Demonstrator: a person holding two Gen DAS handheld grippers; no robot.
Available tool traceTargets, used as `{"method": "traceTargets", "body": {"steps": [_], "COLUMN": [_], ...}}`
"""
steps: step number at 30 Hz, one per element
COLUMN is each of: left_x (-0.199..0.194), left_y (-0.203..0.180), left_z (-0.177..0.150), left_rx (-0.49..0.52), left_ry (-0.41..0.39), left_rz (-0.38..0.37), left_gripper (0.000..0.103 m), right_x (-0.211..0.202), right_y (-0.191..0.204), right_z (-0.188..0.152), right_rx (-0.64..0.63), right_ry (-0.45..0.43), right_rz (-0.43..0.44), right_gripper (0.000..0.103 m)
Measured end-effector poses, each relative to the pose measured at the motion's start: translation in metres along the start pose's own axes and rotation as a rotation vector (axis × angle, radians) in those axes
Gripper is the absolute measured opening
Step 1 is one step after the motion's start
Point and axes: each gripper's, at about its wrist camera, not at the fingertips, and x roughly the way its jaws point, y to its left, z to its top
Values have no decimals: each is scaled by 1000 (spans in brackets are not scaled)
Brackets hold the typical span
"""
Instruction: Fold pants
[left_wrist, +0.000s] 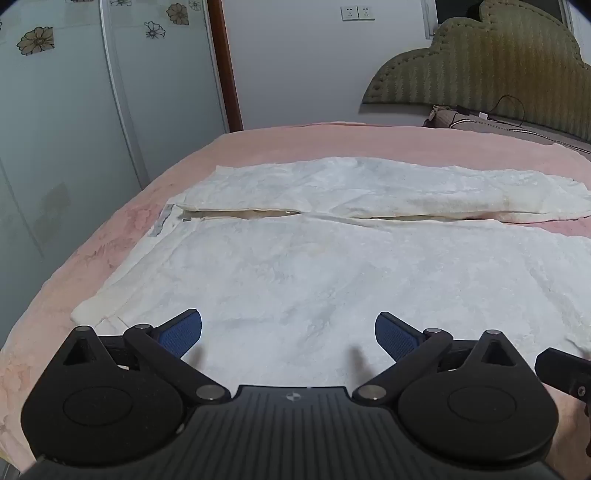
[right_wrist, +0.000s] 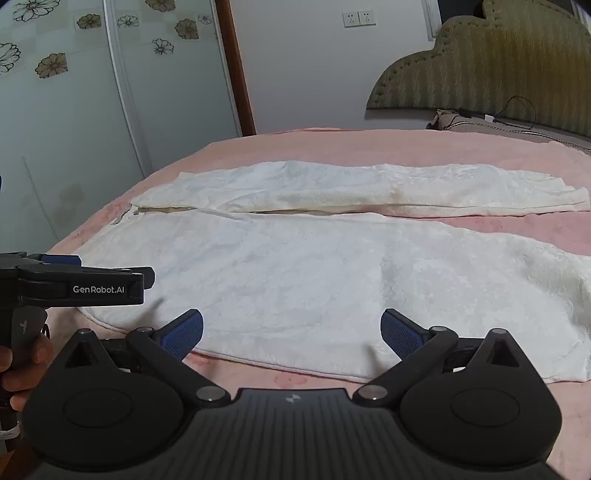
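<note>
Pants: one white pair (left_wrist: 332, 266), of a soft, faintly patterned cloth, is laid flat on the bed, both legs stretched out toward the right.
Legs: two are counted; the far leg (right_wrist: 369, 188) is narrower and yellowed along its near edge, the near leg (right_wrist: 332, 280) is broader.
Gap: a thin slit is seen between the legs, widening to bare blanket at the right.
Waist: it is turned toward the left edge of the bed; a small grey tag (left_wrist: 162, 221) is seen there.
Bed: it is covered by a pink blanket (right_wrist: 314, 147).
Left gripper (left_wrist: 288, 332): the jaws are spread wide over the near leg; nothing is held.
Right gripper (right_wrist: 291, 332): the jaws are spread wide above the near hem; nothing is held.
Hand (right_wrist: 18, 369): one is seen on the left gripper's handle.
Headboard (right_wrist: 498, 66): one, olive and padded, is seen at the far right.
Cable (left_wrist: 509, 110): one black lead is draped by the headboard.
Wardrobe (left_wrist: 74, 110): flowered doors are seen at the left.
Sockets (left_wrist: 357, 13): two are counted on the wall.
Obstruction: the pants are covered by nothing.
</note>
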Motion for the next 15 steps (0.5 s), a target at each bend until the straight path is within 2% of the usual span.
{"method": "traceTargets", "body": {"steps": [15], "left_x": [-3], "left_y": [2], "left_z": [-3], "left_rx": [-12], "left_ry": [4], "left_rz": [-13], "left_gripper": [102], "right_x": [-4], "right_y": [-2], "right_z": [-2], "right_rx": [-1], "right_ry": [15], "right_rz": [-33], "right_gripper": [103]}}
